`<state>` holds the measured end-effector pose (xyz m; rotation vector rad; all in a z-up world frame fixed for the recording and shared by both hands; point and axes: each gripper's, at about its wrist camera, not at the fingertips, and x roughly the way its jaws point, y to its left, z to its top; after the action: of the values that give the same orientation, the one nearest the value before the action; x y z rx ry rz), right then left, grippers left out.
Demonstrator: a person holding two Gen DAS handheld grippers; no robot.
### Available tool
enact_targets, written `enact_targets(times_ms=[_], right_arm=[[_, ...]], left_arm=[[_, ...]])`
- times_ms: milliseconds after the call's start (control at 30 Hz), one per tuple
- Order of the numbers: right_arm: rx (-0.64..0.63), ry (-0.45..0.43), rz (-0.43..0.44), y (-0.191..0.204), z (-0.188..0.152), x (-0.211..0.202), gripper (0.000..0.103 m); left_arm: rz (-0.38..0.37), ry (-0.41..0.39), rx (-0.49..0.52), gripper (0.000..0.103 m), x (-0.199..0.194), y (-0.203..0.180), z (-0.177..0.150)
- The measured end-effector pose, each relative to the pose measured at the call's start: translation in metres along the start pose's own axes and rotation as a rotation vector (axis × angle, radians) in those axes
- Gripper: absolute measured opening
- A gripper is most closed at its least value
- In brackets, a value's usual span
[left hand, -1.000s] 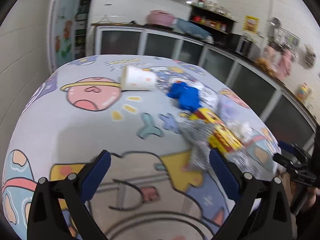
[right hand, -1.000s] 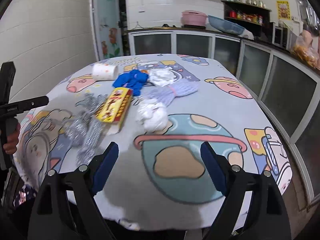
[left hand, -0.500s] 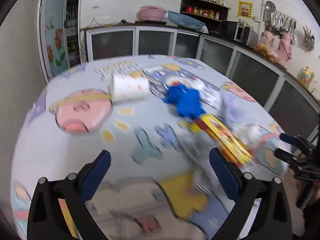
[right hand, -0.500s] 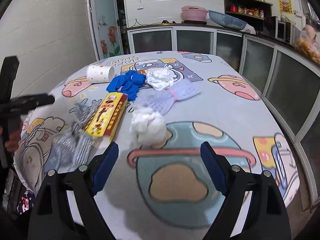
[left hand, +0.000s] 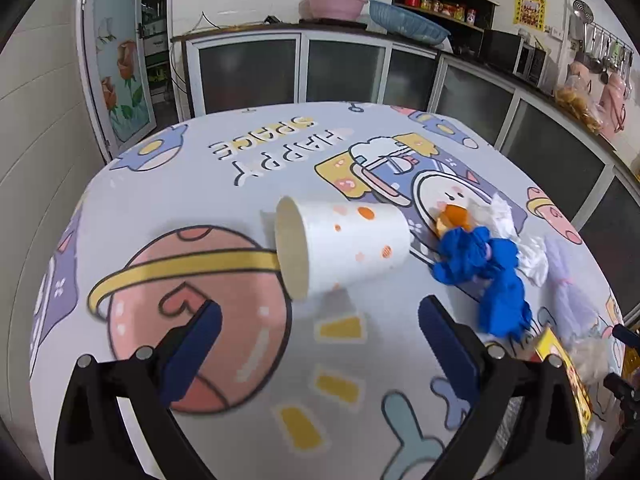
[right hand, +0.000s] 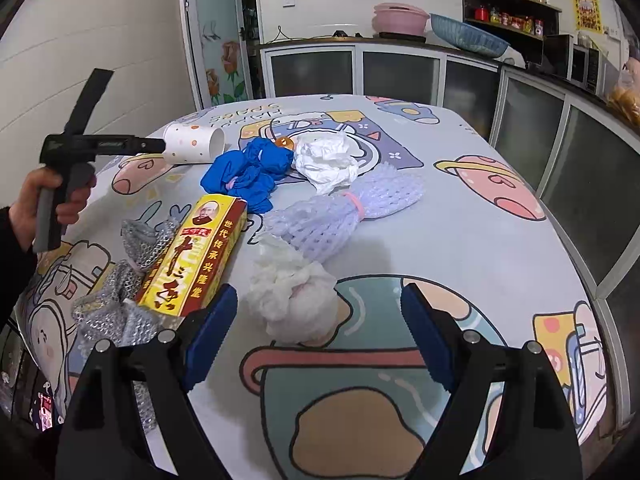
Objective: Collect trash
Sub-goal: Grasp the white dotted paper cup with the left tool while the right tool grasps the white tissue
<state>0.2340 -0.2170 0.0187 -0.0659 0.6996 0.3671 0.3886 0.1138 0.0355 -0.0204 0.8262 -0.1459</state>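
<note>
Closes in on the tipped paper cup at the tablecloth's far left, left gripper spread wide just short of it, right gripper likewise agape before the crumpled tissue, suggesting the cup goes first.

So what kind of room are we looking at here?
Most likely a home kitchen: a counter with glass-front cabinets, a shelf of jars, hanging utensils, and a table under a cartoon cloth, littered with trash.
</note>
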Motion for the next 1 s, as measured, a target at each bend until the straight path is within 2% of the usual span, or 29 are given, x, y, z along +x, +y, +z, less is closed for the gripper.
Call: enact_targets(times_ms=[167,367,533,567,633,667,700,733,767,800,1000], right_arm=[[-0.015,0.025,0.015,0.0,0.002,0.014,0.08],[-0.023,0.037,0.027,0.002,0.006,0.024,0.079],[-0.034,0.04,0.035,0.005,0.007,0.024,0.072],[-0.038,0.045,0.031,0.006,0.007,0.026,0.068],[-0.038,0.059,0.028,0.006,0.006,0.028,0.058],[-0.034,0.062,0.026,0.006,0.005,0.029,0.043],[-0.029,0.069,0.019,0.006,0.005,0.03,0.035],[-0.026,0.07,0.016,0.005,0.005,0.03,0.034],[-0.025,0.069,0.023,0.006,0.004,0.029,0.033],[-0.023,0.067,0.028,0.006,0.004,0.028,0.032],[0.027,0.036,0.061,0.002,0.001,0.006,0.032]], left_arm=[[-0.054,0.038,-0.026,0.095,0.021,-0.004,0.009],[-0.096,0.047,-0.063,0.095,0.035,-0.008,0.016],[-0.124,0.043,-0.088,0.091,0.041,-0.008,0.016],[-0.127,0.045,-0.089,0.086,0.042,-0.008,0.016],[-0.127,0.056,-0.095,0.07,0.046,-0.007,0.015],[-0.128,0.064,-0.1,0.052,0.048,-0.006,0.014],[-0.134,0.072,-0.105,0.028,0.051,-0.006,0.014],[-0.141,0.079,-0.109,0.016,0.052,-0.004,0.013],[-0.143,0.076,-0.114,0.009,0.053,-0.003,0.013],[-0.137,0.062,-0.113,0.005,0.051,-0.004,0.013],[-0.172,0.015,-0.105,0.005,0.03,-0.007,0.012]])
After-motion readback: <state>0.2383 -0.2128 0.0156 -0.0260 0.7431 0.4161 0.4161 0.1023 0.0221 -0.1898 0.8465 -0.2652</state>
